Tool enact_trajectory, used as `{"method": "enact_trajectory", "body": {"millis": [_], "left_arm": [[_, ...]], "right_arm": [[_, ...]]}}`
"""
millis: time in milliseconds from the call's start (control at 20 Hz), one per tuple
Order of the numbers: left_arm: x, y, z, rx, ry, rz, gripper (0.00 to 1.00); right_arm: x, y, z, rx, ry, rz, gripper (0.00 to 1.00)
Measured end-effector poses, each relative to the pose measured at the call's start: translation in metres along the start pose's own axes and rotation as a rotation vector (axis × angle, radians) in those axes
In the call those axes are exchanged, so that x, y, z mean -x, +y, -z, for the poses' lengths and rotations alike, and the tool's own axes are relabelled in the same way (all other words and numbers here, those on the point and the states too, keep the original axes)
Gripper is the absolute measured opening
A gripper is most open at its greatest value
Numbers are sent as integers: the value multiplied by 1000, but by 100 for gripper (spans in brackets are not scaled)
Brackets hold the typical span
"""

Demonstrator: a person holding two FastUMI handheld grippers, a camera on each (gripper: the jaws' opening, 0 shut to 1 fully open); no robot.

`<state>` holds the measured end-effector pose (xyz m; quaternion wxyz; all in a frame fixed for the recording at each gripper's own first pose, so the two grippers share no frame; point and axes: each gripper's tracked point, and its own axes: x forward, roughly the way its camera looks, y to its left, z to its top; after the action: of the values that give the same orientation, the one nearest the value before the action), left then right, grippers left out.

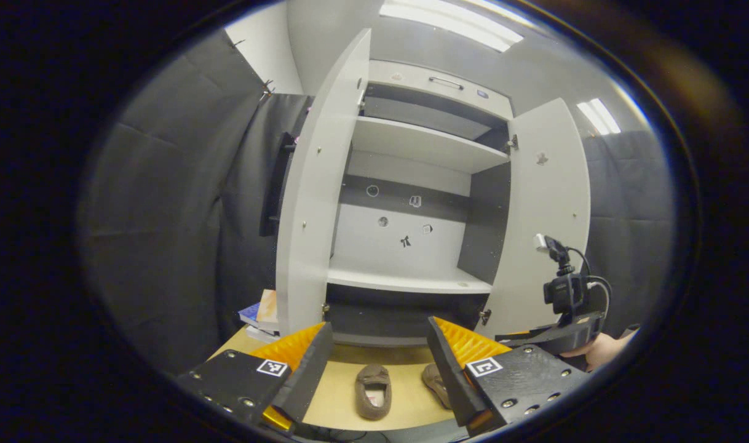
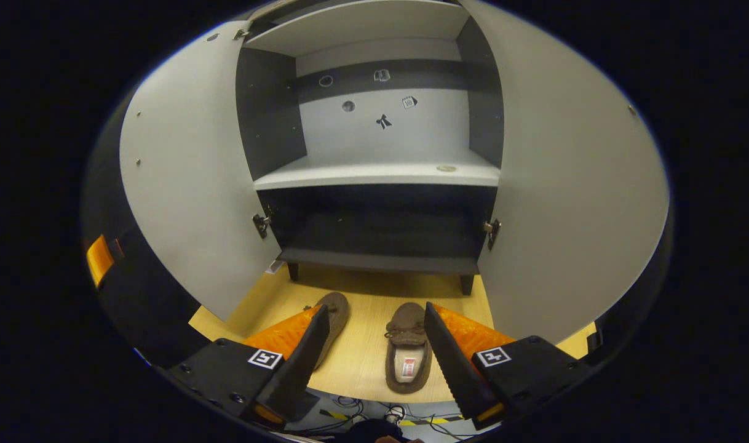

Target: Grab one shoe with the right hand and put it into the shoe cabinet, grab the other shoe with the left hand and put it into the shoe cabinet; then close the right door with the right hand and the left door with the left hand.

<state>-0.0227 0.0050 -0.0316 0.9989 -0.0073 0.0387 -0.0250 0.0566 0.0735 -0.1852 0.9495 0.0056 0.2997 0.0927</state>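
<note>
Two brown slippers lie on the wooden table [image 2: 362,363] in front of the white shoe cabinet [image 2: 380,175], toes toward it. Both cabinet doors, left door [image 2: 190,166] and right door [image 2: 565,184], stand wide open. My right gripper [image 2: 375,307] hovers open above the slippers. The right slipper [image 2: 405,357] lies just inside its right finger, and the left slipper [image 2: 336,311] is half hidden behind its left finger. My left gripper [image 1: 379,325] is open and higher up, with a slipper [image 1: 373,391] between its fingers far below. The right gripper's body [image 1: 565,320], held by a hand, shows beside the right door [image 1: 546,215].
The cabinet has a white middle shelf [image 1: 411,280], an upper shelf [image 1: 424,144] and a dark bottom compartment [image 2: 380,237]. A small stack of books [image 1: 261,314] lies on the table left of the left door [image 1: 313,203]. Cables [image 2: 387,409] hang below the table's near edge.
</note>
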Motion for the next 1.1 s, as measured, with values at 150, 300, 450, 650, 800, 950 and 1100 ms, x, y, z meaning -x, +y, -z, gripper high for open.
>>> {"method": "enact_trajectory", "body": {"millis": [150, 300, 450, 650, 800, 950, 1100], "left_arm": [[0, -2, 3, 2, 10, -3, 89], [-7, -3, 12, 37, 33, -5, 89], [-16, -6, 20, 48, 66, -5, 92], [-30, -10, 28, 28, 102, -25, 89], [-40, -14, 23, -8, 110, -37, 92], [-53, -15, 21, -51, 115, -52, 89], [-64, -11, 30, -85, 126, -96, 92]], "right_arm": [[-19, 0, 29, -54, 90, -19, 99], [-36, 2, 56, -90, 169, -40, 99], [-56, 2, 83, -84, 241, -55, 99], [-92, -2, 114, -33, 315, -49, 98], [-123, -9, 133, 13, 363, -21, 96], [-149, -26, 150, 113, 394, 49, 92], [-168, -35, 157, 223, 409, 77, 92]]}}
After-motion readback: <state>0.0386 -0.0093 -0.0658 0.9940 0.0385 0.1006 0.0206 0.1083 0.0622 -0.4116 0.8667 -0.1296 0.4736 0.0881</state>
